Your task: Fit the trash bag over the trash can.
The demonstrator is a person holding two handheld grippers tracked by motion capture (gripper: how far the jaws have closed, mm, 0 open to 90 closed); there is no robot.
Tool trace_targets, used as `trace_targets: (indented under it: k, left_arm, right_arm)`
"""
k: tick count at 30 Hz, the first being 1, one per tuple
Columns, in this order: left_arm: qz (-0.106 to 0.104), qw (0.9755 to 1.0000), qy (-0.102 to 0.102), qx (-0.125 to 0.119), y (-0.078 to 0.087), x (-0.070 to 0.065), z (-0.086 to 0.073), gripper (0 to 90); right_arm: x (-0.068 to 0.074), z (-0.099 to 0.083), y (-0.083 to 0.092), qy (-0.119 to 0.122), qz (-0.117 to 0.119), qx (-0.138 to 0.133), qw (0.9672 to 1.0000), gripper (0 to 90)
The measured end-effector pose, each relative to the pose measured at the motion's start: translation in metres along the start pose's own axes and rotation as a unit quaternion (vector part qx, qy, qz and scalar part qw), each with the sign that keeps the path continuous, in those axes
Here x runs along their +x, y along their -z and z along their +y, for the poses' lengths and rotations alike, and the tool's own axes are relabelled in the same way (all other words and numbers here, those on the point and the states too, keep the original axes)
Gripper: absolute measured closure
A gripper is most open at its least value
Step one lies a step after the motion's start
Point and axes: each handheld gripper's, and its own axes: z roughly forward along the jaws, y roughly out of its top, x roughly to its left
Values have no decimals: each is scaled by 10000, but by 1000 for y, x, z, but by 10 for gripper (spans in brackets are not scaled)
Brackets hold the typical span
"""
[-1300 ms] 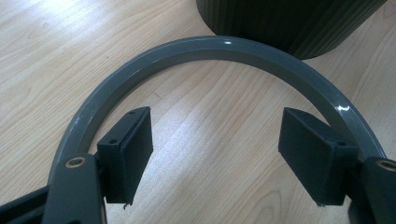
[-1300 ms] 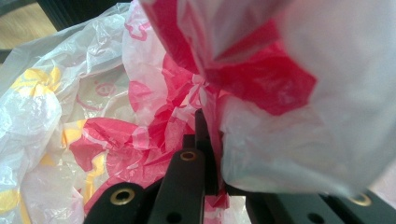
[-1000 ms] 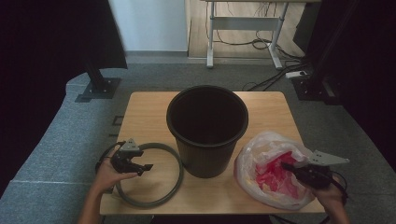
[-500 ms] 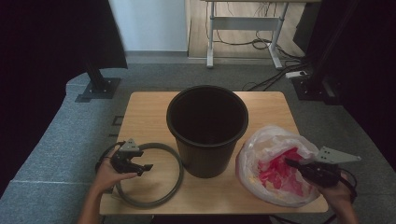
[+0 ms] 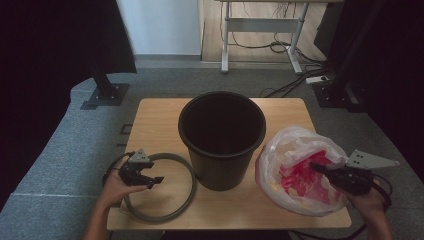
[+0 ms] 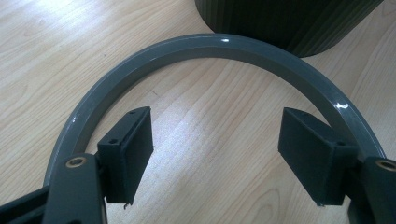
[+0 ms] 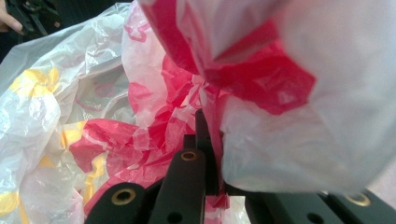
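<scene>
**Right gripper clamped on plastic bag; left gripper open over ring**

The plastic bag [image 5: 300, 172] lies on the table [image 5: 155, 130], right of the black bucket [image 5: 222, 137]. The right gripper [image 5: 320, 169] pinches its film; the right gripper view shows the jaws clenched on red plastic. The left gripper [image 6: 215, 149] hangs released, jaws wide, inside the grey ring [image 6: 224, 46].

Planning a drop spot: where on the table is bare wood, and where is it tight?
Free: the far left corner of the table, left of the black bucket and beyond the grey ring; the far right corner behind the plastic bag; bare wood inside the ring. Crowded: the near edge, where ring, bucket and bag sit close together with the left gripper and right gripper.
</scene>
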Motion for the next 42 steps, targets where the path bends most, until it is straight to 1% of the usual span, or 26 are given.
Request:
trace_targets:
  k: [5,8,18,21,35,42]
  left_arm:
    - [-4,10000,-9,25,-1,0,0,263]
    - [-7,10000,-17,44,-1,0,0,264]
    - [-16,10000,-5,51,-2,0,-1,264]
    - [-12,10000,-10,60,-2,0,-1,264]
    - [-7,10000,-10,88,-2,0,-1,265]
    - [-6,9999,-16,107,-3,-1,-1,265]
  right_arm:
    - [-1,7,4,-14,-17,-103,9999,867]
    - [-2,11,5,-16,49,-143,9999,867]
    - [-2,24,10,44,79,-239,9997,867]
    - [-3,29,13,20,146,-316,9994,867]
    - [-1,48,19,132,149,-405,9990,867]
    - [0,54,20,159,157,-441,9988,867]
